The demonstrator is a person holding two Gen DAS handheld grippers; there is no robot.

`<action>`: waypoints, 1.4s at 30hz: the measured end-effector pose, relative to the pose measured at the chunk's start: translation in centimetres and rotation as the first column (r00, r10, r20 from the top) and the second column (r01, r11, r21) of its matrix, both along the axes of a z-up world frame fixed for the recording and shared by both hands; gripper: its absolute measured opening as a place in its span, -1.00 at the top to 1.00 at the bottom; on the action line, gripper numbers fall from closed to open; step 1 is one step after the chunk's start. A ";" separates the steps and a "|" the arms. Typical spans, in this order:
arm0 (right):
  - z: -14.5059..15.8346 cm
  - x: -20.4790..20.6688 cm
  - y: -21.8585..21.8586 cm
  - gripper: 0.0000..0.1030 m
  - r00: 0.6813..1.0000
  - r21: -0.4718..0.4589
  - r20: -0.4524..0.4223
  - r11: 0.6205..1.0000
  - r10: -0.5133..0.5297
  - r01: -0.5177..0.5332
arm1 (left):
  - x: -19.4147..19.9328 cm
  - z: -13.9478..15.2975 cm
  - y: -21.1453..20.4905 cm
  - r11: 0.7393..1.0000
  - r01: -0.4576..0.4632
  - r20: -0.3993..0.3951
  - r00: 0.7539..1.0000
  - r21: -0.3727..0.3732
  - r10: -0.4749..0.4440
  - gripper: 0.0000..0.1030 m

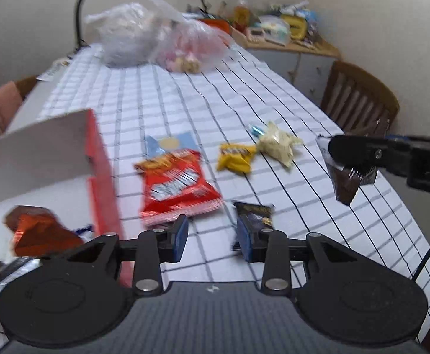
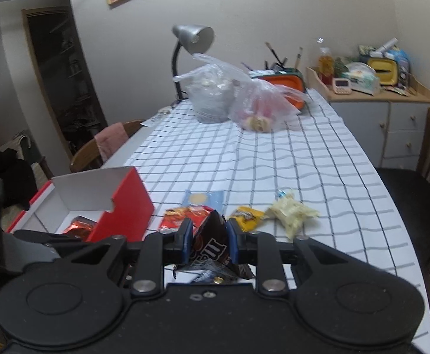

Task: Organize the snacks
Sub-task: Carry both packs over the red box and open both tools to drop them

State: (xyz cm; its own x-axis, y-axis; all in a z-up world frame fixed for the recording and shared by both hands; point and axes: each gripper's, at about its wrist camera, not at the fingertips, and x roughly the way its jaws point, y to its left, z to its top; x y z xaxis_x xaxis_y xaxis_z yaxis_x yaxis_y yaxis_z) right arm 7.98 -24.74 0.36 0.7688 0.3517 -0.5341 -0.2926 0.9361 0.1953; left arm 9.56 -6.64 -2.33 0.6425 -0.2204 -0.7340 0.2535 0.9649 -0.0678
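While your right tool (image 2: 207, 243) is clamped on the dark brown crinkly foil candy packet (image 2: 212, 244), that packet hangs clear above the near right part of the counter (image 2: 318, 159), which is covered by a white cloth with a dark grid. It looks light, limp and slick, so it will likely swing and could slip; the pads press it near its top edge and the body dangles below. Your left tool (image 1: 212, 237) is slightly parted and grips nothing, hovering just past the near edge of the red shiny snack bag (image 1: 178, 187). That bag, the yellow candy packet (image 1: 235, 159), the pale cream crumpled wrapper (image 1: 278, 144) and the small dark packet (image 1: 254, 212) all lie flat, so you should probably pinch each by a crimped end, not the puffy middle.

The open red and white cardboard box (image 1: 96, 159) sits at the near left, already holding an orange foil packet (image 1: 37, 230). Its tall red wall stands between the loose snacks and the inside, so lift over it. The middle of the counter is bare; two clear plastic bags (image 2: 235, 100) and a grey desk lamp (image 2: 192, 39) stand far off.
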 end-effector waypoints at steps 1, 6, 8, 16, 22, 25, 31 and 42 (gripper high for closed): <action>-0.3 -0.1 -0.4 0.55 1.000 0.000 -0.007 1.000 -0.009 0.009 | 0.2 -0.5 -0.5 1.000 0.000 -0.005 1.000 0.004 0.000 0.31; -1.5 -0.3 -2.4 0.55 0.999 0.002 -0.035 0.999 -0.041 0.041 | 1.8 -2.7 -2.5 1.000 0.003 -0.049 0.999 -0.005 -0.003 -0.21; -1.7 -0.4 -3.2 0.55 0.998 0.005 -0.041 0.999 -0.051 0.052 | 2.3 -3.4 -3.4 1.000 0.002 -0.049 0.999 0.008 -0.002 -0.24; -3.1 -0.7 -6.5 0.54 0.993 0.018 -0.073 0.996 -0.089 0.090 | 4.4 -5.8 -6.3 0.998 -0.005 -0.084 0.996 0.067 0.010 -0.23; -3.5 -0.6 -7.6 0.54 0.991 0.024 -0.083 0.994 -0.103 0.105 | 4.7 -6.7 -7.2 0.996 -0.002 -0.103 0.995 0.084 0.011 0.04; -3.7 -0.5 -7.5 0.54 0.991 0.026 -0.087 0.994 -0.103 0.106 | 4.6 -6.8 -7.1 0.997 -0.007 -0.102 0.995 0.080 0.016 0.26; -3.6 -0.5 -7.2 0.54 0.991 0.024 -0.084 0.994 -0.107 0.110 | 4.1 -6.5 -6.7 0.997 -0.008 -0.080 0.997 0.082 0.014 0.35; -1.0 -1.7 -4.9 0.54 0.995 0.006 -0.030 0.996 -0.091 0.091 | 0.6 -0.9 -3.3 1.000 -0.004 0.008 1.000 0.010 0.004 0.35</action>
State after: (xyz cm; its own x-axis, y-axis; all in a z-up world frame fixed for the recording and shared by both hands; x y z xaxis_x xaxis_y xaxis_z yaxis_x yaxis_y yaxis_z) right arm 6.29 -29.63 -0.66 0.7815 0.2851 -0.5549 -0.2003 0.9571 0.2096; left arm 10.19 -9.99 -3.20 0.6490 -0.2102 -0.7312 0.2502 0.9666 -0.0558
